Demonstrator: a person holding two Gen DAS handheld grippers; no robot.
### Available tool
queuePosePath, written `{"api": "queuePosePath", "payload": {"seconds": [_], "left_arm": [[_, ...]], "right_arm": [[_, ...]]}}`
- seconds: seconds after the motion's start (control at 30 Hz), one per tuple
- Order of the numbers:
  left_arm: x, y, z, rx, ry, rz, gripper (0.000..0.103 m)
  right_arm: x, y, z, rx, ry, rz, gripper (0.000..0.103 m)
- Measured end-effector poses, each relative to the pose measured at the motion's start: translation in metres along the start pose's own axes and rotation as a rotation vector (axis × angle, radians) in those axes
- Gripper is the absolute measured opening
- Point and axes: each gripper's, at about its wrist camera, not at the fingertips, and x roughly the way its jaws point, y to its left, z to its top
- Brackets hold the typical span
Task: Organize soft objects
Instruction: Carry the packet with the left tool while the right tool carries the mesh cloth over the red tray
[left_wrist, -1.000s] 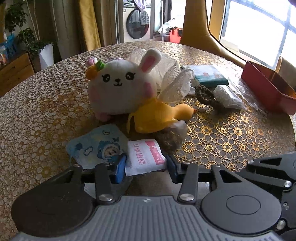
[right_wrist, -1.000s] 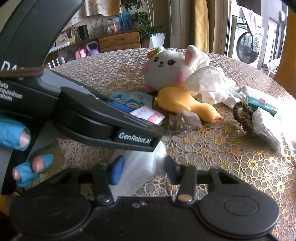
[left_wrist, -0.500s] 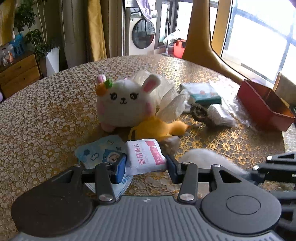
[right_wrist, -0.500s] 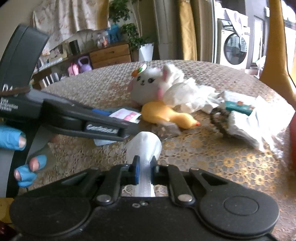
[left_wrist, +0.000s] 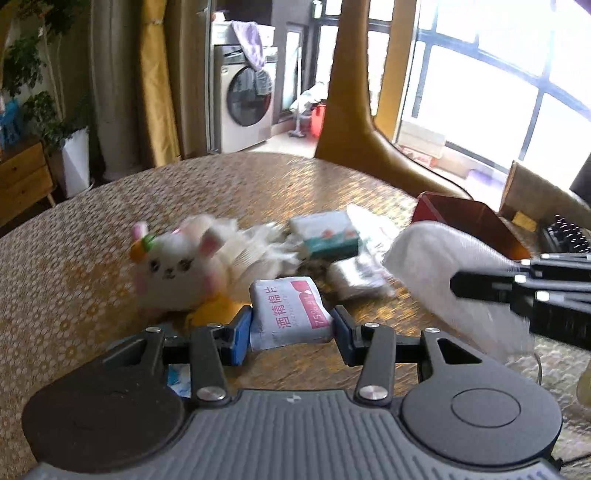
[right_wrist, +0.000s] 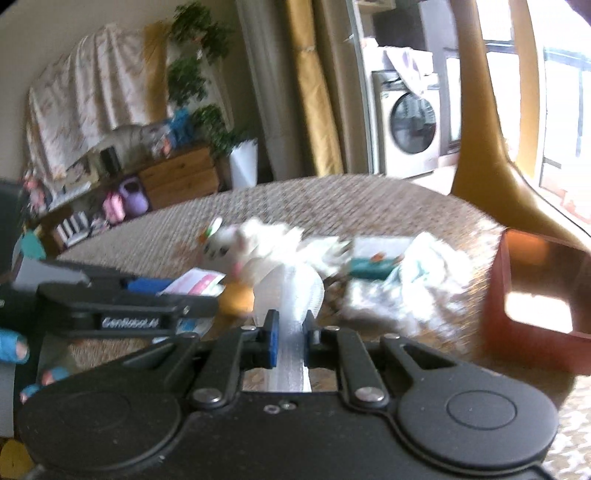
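Left wrist view: a white wipe packet (left_wrist: 290, 317) with pink print sits squeezed between the left gripper (left_wrist: 290, 328) pads, up off the round table (left_wrist: 74, 258). The right gripper (right_wrist: 290, 334) pinches a soft white bag (right_wrist: 291, 291), its jaws opening a tiny bit. A bunny plush (left_wrist: 173, 269) lies behind on the table, and a red box (right_wrist: 532, 295) sits off to the right.

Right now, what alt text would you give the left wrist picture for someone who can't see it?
The left gripper holds a white and pink wipe packet between its blue-padded fingers above a round gold lace-covered table. Beyond lie a white plush bunny, a teal tissue pack and a red rectangular bin. At right, the right gripper carries a white foam sheet.
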Motion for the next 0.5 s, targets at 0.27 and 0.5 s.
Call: {"api": "queuePosePath", "payload": {"seconds": [0.27, 0.5], "left_arm": [[0.011, -0.052, 0.027, 0.055, -0.008, -0.046, 0.046], [0.031, -0.100, 0.046, 0.111, -0.010, -0.090, 0.046]], "right_arm": [[-0.027, -0.050, 0.022, 0.022, -0.076, -0.115, 0.013], [-0.035, -0.096, 0.028, 0.072, -0.095, -0.195, 0.017]]}}
